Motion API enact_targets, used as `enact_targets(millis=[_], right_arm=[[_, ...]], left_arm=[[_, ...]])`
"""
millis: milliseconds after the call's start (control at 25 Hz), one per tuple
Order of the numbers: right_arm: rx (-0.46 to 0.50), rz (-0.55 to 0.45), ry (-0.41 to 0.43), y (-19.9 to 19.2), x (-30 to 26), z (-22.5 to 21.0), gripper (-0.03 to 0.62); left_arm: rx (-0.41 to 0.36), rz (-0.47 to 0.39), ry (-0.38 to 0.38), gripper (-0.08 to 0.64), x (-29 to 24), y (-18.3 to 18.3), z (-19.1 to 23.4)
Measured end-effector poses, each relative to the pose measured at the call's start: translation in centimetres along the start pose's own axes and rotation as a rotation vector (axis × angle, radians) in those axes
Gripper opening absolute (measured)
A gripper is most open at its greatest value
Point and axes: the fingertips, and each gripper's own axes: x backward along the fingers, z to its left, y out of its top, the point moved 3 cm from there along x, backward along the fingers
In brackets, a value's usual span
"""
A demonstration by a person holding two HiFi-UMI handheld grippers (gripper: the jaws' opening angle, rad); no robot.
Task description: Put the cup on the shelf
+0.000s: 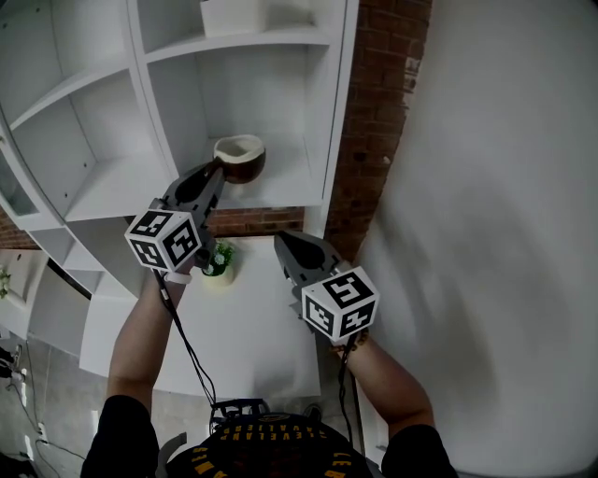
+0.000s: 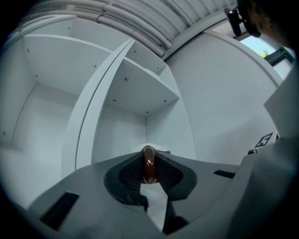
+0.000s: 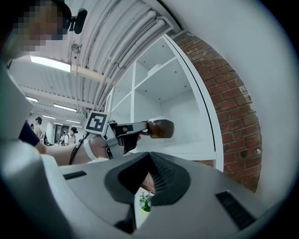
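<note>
A brown cup (image 1: pixel 241 159) with a white inside is in a compartment of the white shelf (image 1: pixel 290 187), low over its board; I cannot tell whether it rests on it. My left gripper (image 1: pixel 217 170) is shut on the cup's handle. In the left gripper view the brown handle (image 2: pixel 149 167) stands pinched between the jaws of the left gripper (image 2: pixel 149 163). In the right gripper view the cup (image 3: pixel 161 128) shows at the shelf opening. My right gripper (image 1: pixel 280 241) hangs lower, below the shelf, jaws together and empty. Its tips (image 3: pixel 148 158) point toward the shelf.
A small potted plant (image 1: pixel 220 260) stands on a white table (image 1: pixel 262 327) under the shelf. A brick column (image 1: pixel 378 112) borders the shelf on the right, with a white wall (image 1: pixel 505 233) beyond. A white box (image 1: pixel 234 14) sits in the compartment above.
</note>
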Motion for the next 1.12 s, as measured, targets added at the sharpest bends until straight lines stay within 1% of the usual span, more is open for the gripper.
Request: enact_targets(millis=[80, 120, 240, 320, 520, 680, 840, 880, 920, 960, 1000, 1040, 1080, 1120], right_arm=[[-0.012, 0.002, -0.002, -0.1, 0.0, -0.3, 0.006], [-0.016, 0.003, -0.003, -0.2, -0.1, -0.3, 0.006], [-0.02, 0.008, -0.001, -0.5, -0.2, -0.4, 0.006], [-0.026, 0.009, 0.002, -0.7, -0.3, -0.2, 0.006], [-0.036, 0.012, 0.01, -0.8, -0.4, 0.0, 0.006], [-0.054, 0.016, 0.011, -1.2, -0.1, -0.2, 0.006], [-0.081, 0.026, 0.012, -2.1, 0.4, -0.4, 0.006], [-0.085, 0.029, 0.012, -2.3, 0.6, -0.4, 0.006], [-0.088, 0.031, 0.012, -2.5, 0.7, -0.4, 0.006], [-0.09, 0.034, 0.013, -2.6, 0.9, -0.4, 0.006], [-0.092, 0.036, 0.012, -2.7, 1.0, -0.5, 0.006], [-0.093, 0.037, 0.01, -2.8, 1.2, -0.5, 0.006], [-0.095, 0.038, 0.008, -3.0, 1.4, -0.6, 0.006], [-0.097, 0.04, 0.005, -3.1, 1.7, -0.7, 0.006]], left_arm=[[0.023, 0.003, 0.012, 0.055, -0.5, 0.0, 0.5], [0.011, 0.007, 0.015, 0.055, -0.7, 0.0, 0.5], [-0.067, 0.033, 0.005, 0.055, -1.4, -0.1, -0.2], [-0.089, 0.043, -0.002, 0.055, -1.9, -0.2, -0.7], [-0.099, 0.049, 0.01, 0.055, -2.8, -0.2, -1.3], [-0.082, 0.044, 0.019, 0.055, -3.4, 0.0, -1.3], [-0.107, 0.05, 0.036, 0.055, -4.1, -0.1, -1.4], [-0.103, 0.057, 0.035, 0.055, -4.2, -0.2, -1.4], [-0.076, 0.071, 0.032, 0.055, -4.4, -0.3, -1.3], [-0.016, 0.093, 0.029, 0.055, -4.7, -0.2, -0.9], [0.063, 0.116, 0.029, 0.055, -5.1, 0.1, -0.3], [0.12, 0.136, 0.032, 0.055, -5.5, 0.4, 0.3], [0.128, 0.158, 0.036, 0.055, -6.0, 0.6, 0.6], [0.099, 0.184, 0.037, 0.055, -6.4, 0.4, 0.6]])
